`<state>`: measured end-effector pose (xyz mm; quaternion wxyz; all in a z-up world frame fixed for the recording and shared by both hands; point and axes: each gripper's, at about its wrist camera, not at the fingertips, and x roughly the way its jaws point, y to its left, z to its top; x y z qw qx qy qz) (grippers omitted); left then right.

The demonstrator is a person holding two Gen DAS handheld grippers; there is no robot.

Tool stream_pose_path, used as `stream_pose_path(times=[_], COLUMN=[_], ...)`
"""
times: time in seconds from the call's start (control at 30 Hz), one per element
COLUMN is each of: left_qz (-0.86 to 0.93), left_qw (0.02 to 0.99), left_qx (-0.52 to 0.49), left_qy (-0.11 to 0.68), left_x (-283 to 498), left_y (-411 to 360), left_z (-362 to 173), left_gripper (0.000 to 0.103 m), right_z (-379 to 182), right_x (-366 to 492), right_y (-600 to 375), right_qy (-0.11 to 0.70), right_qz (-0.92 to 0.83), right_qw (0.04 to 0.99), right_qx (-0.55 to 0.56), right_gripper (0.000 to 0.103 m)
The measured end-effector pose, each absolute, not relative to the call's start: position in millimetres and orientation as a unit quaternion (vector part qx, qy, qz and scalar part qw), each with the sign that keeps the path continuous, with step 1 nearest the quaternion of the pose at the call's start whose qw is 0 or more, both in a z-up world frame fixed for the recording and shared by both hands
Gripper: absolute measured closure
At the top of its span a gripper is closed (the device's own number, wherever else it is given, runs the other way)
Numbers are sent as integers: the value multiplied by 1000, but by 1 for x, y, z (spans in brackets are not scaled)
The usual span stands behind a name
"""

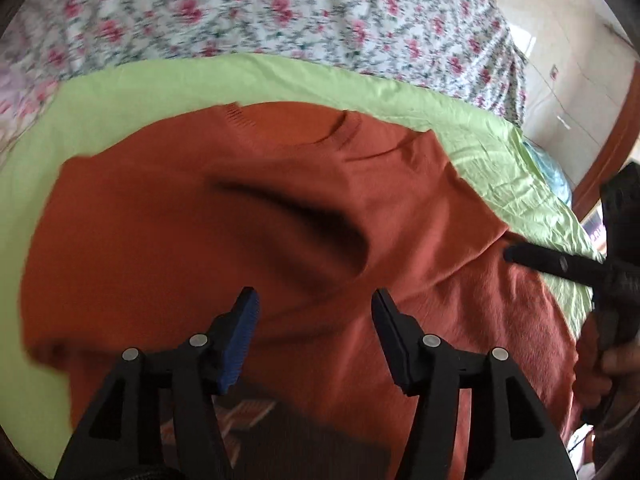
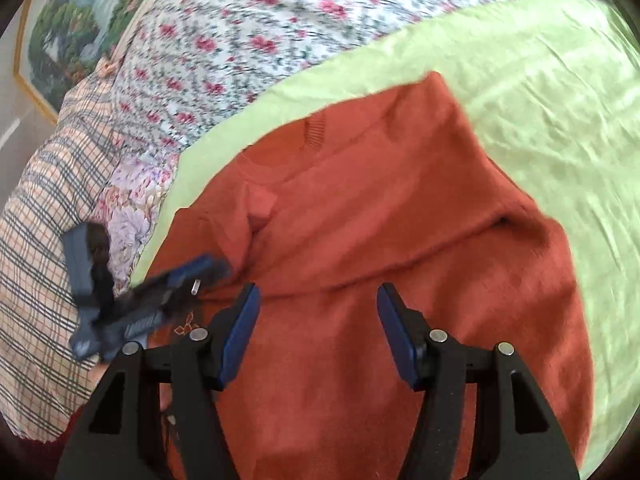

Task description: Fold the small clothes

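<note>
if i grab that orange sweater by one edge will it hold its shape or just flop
The orange sweater will probably flop: it already lies in soft folds and creases over the green sheet. Its fuzzy knit surface looks grippy rather than slippery. Pushed, it would likely bunch up instead of sliding flat.

Orange knit sweater (image 1: 248,216) lies on light green sheet (image 1: 132,92), sheet on floral bedspread (image 1: 248,12). Plaid pillow (image 2: 44,208) left of sweater. Both grippers hover above sweater, left gripper (image 1: 316,320), right gripper (image 2: 318,312).
</note>
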<state>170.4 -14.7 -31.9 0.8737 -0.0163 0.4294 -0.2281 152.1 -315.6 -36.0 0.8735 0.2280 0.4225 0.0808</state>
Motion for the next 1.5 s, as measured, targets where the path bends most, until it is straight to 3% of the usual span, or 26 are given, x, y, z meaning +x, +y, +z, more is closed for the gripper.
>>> stream_pose_path(times=[0.3, 0.5, 0.53, 0.57, 0.63, 0.73, 0.87, 0.9, 0.97, 1.0, 1.17, 1.37, 1.4, 1.43, 1.47, 1.5], left_qz=[-50, -20, -21, -18, -11, -2, 8, 9, 12, 12, 13, 16, 15, 14, 13, 12], left_qw=[894, 884, 884, 884, 882, 885, 888, 888, 889, 890, 890, 892, 892, 892, 892, 892], left_qx=[-94, -97, -95, -91, -87, -80, -75, -79, -89, -99, -140, -129, -131, -133, -136, -137], left_qy=[435, 457, 458, 459, 462, 459, 455, 453, 448, 446, 433, 433, 432, 431, 430, 430], left_x=[142, 177, 184, 190, 197, 203, 203, 202, 200, 199, 194, 196, 195, 195, 194, 194], left_y=[121, 141, 138, 135, 132, 123, 118, 119, 122, 125, 135, 131, 132, 132, 133, 133], left_z=[-40, -57, -58, -60, -63, -65, -67, -68, -67, -67, -68, -69, -69, -69, -69, -70], left_gripper=[43, 44, 44, 44, 44, 44, 42, 42, 42, 42, 42, 42, 42, 42, 42, 41], right_z=[-19, -57, -63, -64, -55, -40, -70, -77, -88, -88, -79, -73, -71, -68, -63, -58], right_x=[232, 268, 273, 276, 273, 250, 217, 214, 208, 205, 206, 234, 236, 236, 235, 228], right_y=[-217, -158, -162, -173, -197, -255, -334, -341, -353, -357, -356, -323, -319, -320, -325, -339], right_qy=[416, 429, 433, 436, 431, 404, 422, 434, 442, 436, 404, 416, 413, 409, 405, 389], right_qz=[133, 96, 86, 79, 70, 29, -15, -19, -30, -28, -52, -25, -20, -22, -32, -46], right_qw=[898, 888, 887, 888, 897, 912, 878, 870, 861, 862, 879, 897, 900, 903, 903, 904], right_qx=[51, -133, -137, -121, -63, 63, 224, 235, 250, 258, 248, 151, 135, 131, 140, 174], right_gripper=[41, 41, 44, 65, 88, 94, 90, 87, 69, 69, 49, 48, 50, 80, 97, 97])
